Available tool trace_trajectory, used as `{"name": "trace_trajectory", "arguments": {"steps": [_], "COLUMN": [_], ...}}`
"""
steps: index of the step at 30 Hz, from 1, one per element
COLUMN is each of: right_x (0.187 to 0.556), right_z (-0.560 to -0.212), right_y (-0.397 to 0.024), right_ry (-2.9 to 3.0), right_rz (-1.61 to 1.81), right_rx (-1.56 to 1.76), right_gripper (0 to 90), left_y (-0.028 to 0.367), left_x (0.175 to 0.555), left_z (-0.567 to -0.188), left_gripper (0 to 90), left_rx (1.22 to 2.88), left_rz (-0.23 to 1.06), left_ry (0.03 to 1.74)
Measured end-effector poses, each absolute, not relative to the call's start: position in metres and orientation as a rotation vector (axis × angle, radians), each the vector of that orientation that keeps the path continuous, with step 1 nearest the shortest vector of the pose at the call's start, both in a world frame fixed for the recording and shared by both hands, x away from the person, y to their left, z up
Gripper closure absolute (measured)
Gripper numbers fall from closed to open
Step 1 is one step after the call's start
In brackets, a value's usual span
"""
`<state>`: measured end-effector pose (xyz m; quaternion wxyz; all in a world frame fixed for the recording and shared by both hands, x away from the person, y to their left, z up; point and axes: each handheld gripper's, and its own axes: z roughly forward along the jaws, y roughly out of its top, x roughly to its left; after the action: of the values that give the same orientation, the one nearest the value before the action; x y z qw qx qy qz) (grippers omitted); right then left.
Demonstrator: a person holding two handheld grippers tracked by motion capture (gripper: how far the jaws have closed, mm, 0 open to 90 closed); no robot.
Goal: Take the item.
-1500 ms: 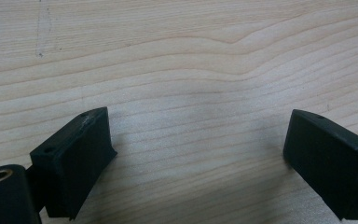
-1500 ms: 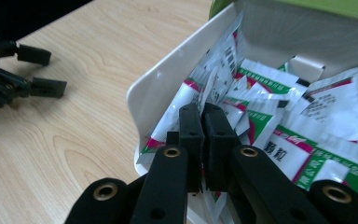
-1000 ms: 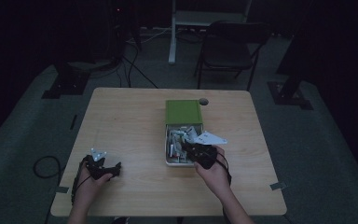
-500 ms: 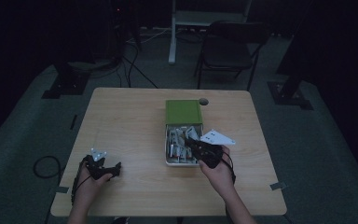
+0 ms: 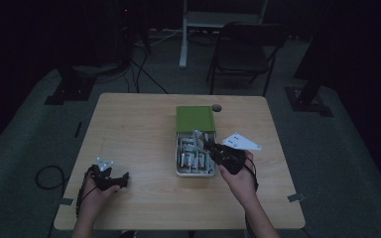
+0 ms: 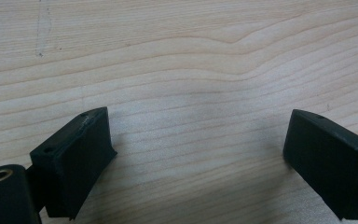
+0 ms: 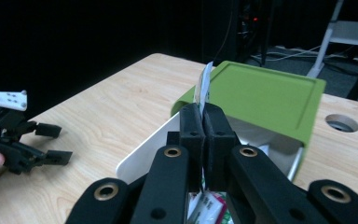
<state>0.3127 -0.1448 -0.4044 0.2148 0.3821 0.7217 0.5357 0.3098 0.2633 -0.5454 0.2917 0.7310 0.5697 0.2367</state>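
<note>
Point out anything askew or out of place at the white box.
The green lid is slid back, so it covers just the far part of the white box. The right gripper pinches a thin white packet on edge above the packets left inside. Nothing looks spilled or damaged.

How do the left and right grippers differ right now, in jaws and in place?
The left gripper has its jaws wide apart with bare table between them; the right gripper is shut on a thin white packet. The left gripper rests low near the table's front left corner; the right gripper hangs over the white box with the green lid. Both have black jaws.
</note>
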Motion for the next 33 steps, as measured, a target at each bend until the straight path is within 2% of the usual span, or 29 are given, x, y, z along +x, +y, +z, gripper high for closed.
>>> {"name": "trace_trajectory", "arguments": {"steps": [19, 33], "right_x": [0.315, 0.315], "right_z": [-0.393, -0.413], "right_y": [-0.192, -0.234], "right_ry": [1.904, 1.862], "right_rz": [1.448, 1.361], "right_rx": [1.139, 1.239], "right_gripper": [88.4, 88.4], "left_y": [0.263, 0.263], "left_x": [0.310, 0.310], "left_z": [-0.545, -0.546], "left_gripper": [8.2, 8.1], "left_rx": [1.948, 1.947], "left_rz": [0.632, 0.633], "left_ry": [1.519, 1.518]}}
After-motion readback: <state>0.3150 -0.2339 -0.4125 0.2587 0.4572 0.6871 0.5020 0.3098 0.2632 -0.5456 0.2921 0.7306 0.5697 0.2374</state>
